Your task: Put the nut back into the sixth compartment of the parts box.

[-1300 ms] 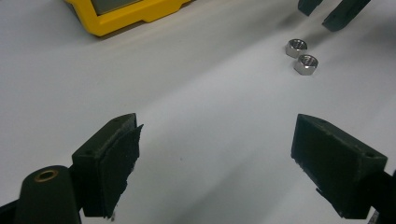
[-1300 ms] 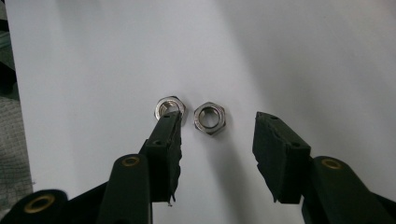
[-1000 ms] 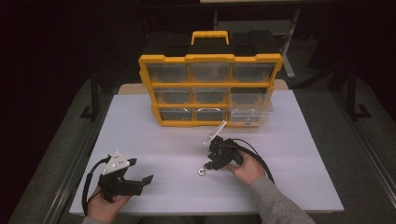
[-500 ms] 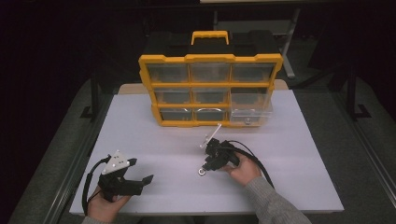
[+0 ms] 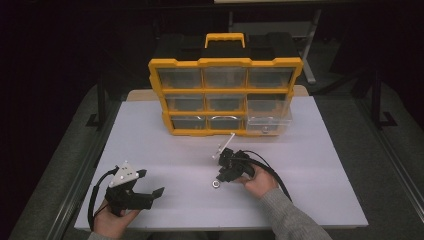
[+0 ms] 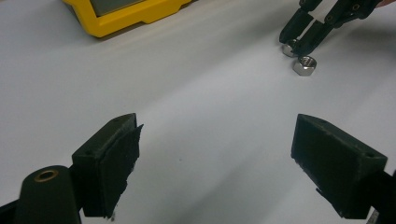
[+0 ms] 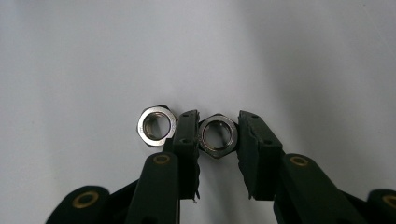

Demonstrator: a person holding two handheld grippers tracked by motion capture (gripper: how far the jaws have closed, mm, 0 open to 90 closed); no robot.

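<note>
Pinching one nut (image 7: 217,136) between my right gripper (image 7: 215,140) pads, jaws just closed; a second nut (image 7: 157,126) lies just beside, mid-desk (image 5: 320,150).

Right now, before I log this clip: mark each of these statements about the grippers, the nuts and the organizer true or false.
1. The right gripper is shut on a hex nut. True; its jaws have just been closing.
2. A second nut lies outside those jaws. True.
3. The left gripper holds a nut. False: it is open, with nothing between its jaws.
4. The yellow organizer lies flat. False: it stands upright on the white tabletop.
5. One clear drawer at the organizer's lower right sticks out. True.
</note>
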